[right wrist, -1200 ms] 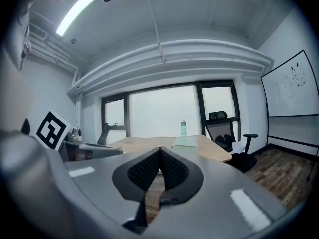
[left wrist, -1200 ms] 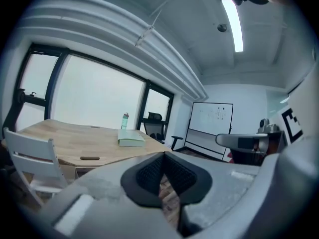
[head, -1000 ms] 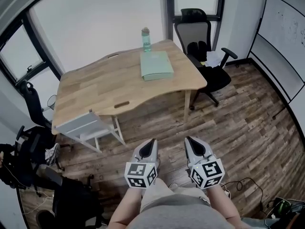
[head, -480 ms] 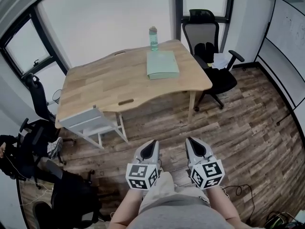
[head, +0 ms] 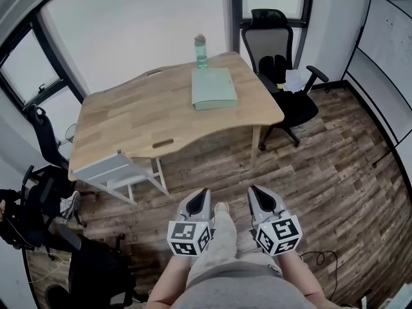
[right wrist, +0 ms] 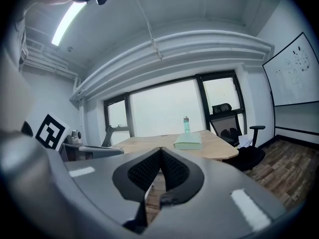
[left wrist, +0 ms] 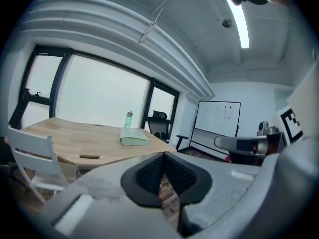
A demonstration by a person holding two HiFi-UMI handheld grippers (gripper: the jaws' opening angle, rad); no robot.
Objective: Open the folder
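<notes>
A pale green folder [head: 214, 87] lies closed on the far right part of a wooden table [head: 141, 118], with a green water bottle [head: 201, 51] standing just behind it. My left gripper [head: 203, 192] and right gripper [head: 253, 190] are held side by side over the wooden floor, well short of the table. Both are shut with nothing in them. In the left gripper view the shut left gripper [left wrist: 163, 156] points toward the folder [left wrist: 133, 137] and the bottle [left wrist: 129, 119]. The right gripper view shows the right gripper [right wrist: 160, 151] shut, with the folder [right wrist: 188, 142] far ahead.
A white chair [head: 116, 169] stands at the table's near left corner. A black office chair [head: 283, 63] stands at its right end. A whiteboard [head: 386, 50] is on the right wall. Dark chairs and gear [head: 38, 205] crowd the left. The person's leg [head: 222, 237] shows between the grippers.
The person's leg and shoe have swung forward between the two grippers. The table has shifted slightly left in the head view. Both grippers stay shut and side by side.
</notes>
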